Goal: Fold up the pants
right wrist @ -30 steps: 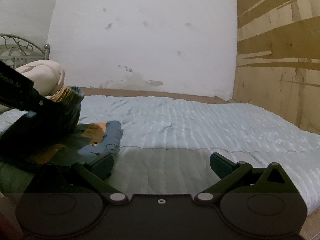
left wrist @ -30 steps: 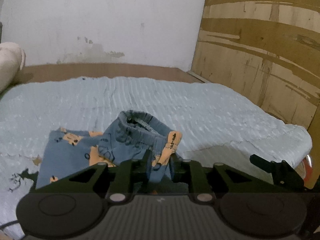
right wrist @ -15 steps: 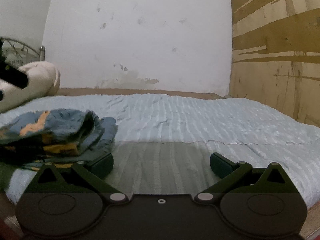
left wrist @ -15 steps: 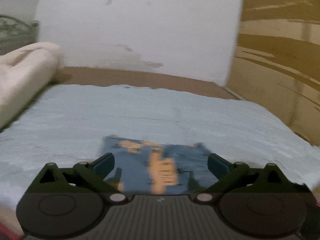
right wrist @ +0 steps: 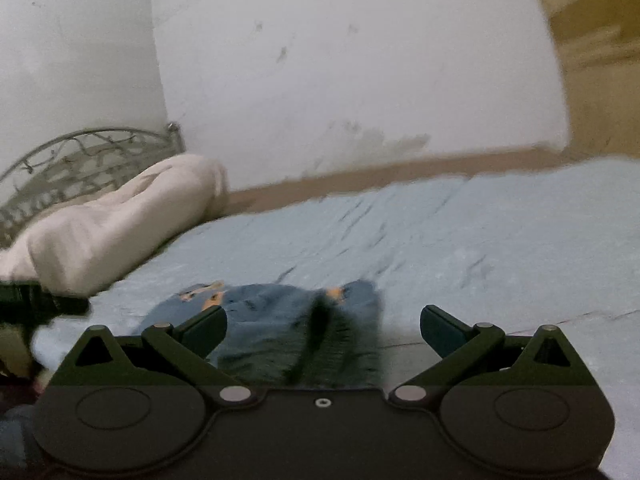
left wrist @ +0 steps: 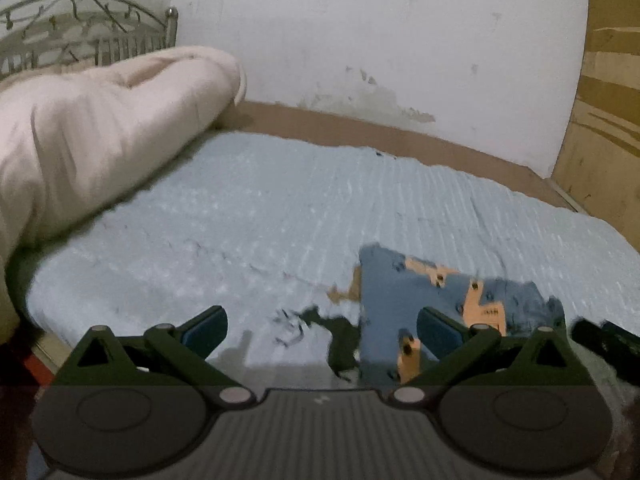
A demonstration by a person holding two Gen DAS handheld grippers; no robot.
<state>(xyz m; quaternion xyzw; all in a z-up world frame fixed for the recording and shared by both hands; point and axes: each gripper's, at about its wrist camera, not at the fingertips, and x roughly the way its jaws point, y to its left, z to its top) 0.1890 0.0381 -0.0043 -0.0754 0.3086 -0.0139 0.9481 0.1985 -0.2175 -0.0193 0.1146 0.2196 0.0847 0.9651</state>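
The small blue pants with orange prints lie folded on the light blue bed sheet near the front edge. My left gripper is open and empty, with the pants just ahead of its right finger. My right gripper is open and empty, and the pants lie bunched right in front of it between the fingers. Part of the left gripper shows at the left edge of the right wrist view, and part of the right gripper at the right edge of the left wrist view.
A rolled cream blanket lies on the left of the bed, below a metal headboard. A white wall is behind and a plywood panel stands at the right. The bed's front edge is close below the grippers.
My left gripper let go of the pants, opened and swung left, so the pants now sit at its right. My right gripper turned left toward the pants, which now lie on the sheet.
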